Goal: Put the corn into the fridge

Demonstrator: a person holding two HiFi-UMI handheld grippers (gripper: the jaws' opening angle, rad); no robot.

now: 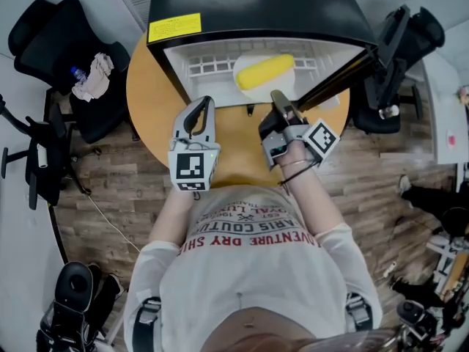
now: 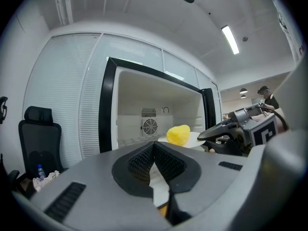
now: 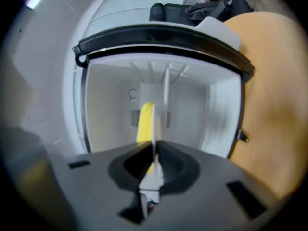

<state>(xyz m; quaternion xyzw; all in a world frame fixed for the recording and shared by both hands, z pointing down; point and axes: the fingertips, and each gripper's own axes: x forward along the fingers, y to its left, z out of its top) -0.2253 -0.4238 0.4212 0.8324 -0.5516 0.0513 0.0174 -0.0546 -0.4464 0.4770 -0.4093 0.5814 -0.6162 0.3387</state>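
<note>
A yellow corn cob (image 1: 264, 70) lies on a white plate (image 1: 247, 88) just inside the open fridge (image 1: 256, 9), on its white shelf. My right gripper (image 1: 279, 98) reaches to the plate's near rim and is shut on it. In the right gripper view the plate (image 3: 155, 124) shows edge-on as a thin white line between the jaws, with the corn (image 3: 144, 121) behind it. My left gripper (image 1: 207, 104) hovers over the table in front of the fridge, left of the plate, shut and holding nothing. From the left gripper (image 2: 154, 147) view the corn (image 2: 178, 134) sits ahead to the right.
The fridge stands on a round wooden table (image 1: 150, 101). Its black door (image 1: 350, 75) swings open to the right. Black office chairs stand at the left (image 1: 62, 46) and right (image 1: 399, 57), on a wooden floor.
</note>
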